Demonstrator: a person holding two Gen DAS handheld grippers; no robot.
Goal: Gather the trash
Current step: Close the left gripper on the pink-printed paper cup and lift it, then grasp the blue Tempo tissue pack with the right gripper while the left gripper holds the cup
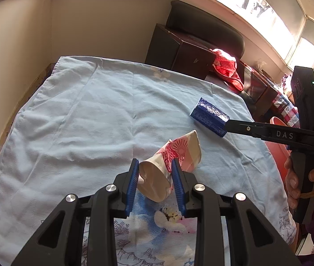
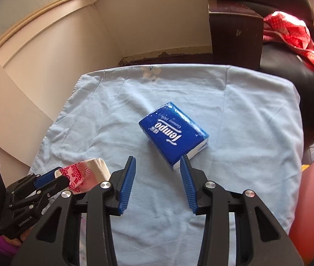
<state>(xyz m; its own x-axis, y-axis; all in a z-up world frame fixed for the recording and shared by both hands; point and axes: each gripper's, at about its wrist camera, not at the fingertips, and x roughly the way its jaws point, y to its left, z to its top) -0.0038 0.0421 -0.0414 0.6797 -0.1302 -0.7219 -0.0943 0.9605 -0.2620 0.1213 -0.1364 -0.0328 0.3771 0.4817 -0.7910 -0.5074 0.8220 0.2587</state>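
Left wrist view: left tool (image 1: pixel 155 173) clamps crushed paper cup (image 1: pixel 170 166); thin wall may buckle, slip. Right tool (image 2: pixel 158 173) spread, empty; tissue pack (image 2: pixel 173 134) at one o'clock could skid.

I see a bench draped in a wrinkled pale blue cloth (image 2: pixel 234 115) with a floral print at its near edge. Centre frame in the right view, a blue rectangular tissue pack (image 2: pixel 173 133) lies on it; a crushed red-and-white paper cup (image 1: pixel 168 166) sits lower left.
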